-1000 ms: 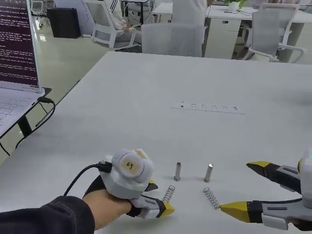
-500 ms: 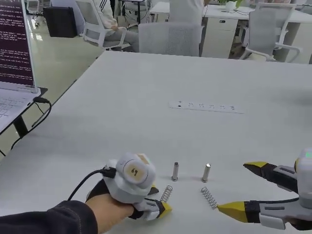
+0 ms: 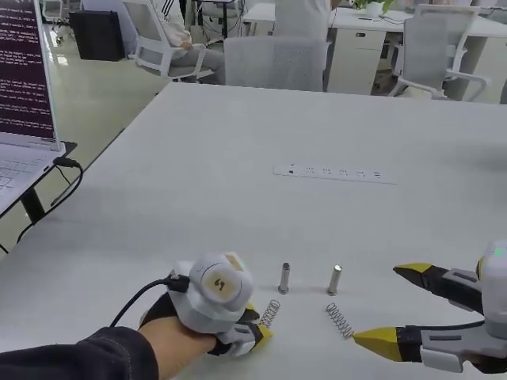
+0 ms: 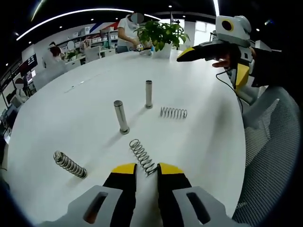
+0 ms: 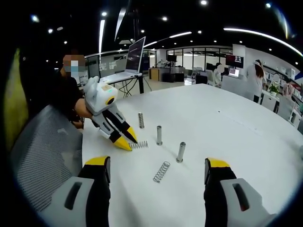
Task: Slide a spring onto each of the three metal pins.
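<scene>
We logged left hand-held gripper (image 4: 147, 169) nipping one end of a spring (image 4: 141, 153), right hand-held gripper (image 3: 376, 305) open; so slight a hold could let it flick away.

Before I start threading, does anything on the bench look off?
Two pins stand upright, but three springs lie around them. The task calls for three pins, so the count looks one short.
</scene>
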Motion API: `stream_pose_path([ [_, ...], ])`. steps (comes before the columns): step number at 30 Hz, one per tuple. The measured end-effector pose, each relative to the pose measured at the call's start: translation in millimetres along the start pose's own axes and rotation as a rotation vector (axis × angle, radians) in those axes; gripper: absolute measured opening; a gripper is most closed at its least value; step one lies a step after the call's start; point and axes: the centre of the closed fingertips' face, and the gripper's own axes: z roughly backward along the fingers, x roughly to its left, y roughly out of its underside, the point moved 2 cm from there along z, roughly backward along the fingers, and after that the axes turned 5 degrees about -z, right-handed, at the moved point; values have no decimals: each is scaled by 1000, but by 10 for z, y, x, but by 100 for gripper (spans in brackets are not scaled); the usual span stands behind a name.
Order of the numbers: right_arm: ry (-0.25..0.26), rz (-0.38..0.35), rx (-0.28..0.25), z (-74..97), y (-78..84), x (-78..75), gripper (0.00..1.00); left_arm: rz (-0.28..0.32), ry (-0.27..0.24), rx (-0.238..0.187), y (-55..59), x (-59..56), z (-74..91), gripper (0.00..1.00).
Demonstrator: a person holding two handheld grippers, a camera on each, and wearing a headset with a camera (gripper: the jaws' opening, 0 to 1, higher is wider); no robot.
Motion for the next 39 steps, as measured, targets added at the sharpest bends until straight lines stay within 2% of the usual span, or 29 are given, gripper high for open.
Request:
stream_pose_path([
  [5,-3,2,4,-3,4,12,80,-3,-8,-3,12,20,13,5],
  [11,-10,5,7,-8,2,34,79,-3,-12,0,29,28,34,5],
  [23,-27,18,14,-19,-15,86,77,-50,20,26,114,8,122,4],
  [25,-28,18,16,-24,-15,92,78,-70,28,23,116,-1,118,4],
  [39,-43,14,24,-34,-3,106,76,-70,9,30,135,20,151,10],
])
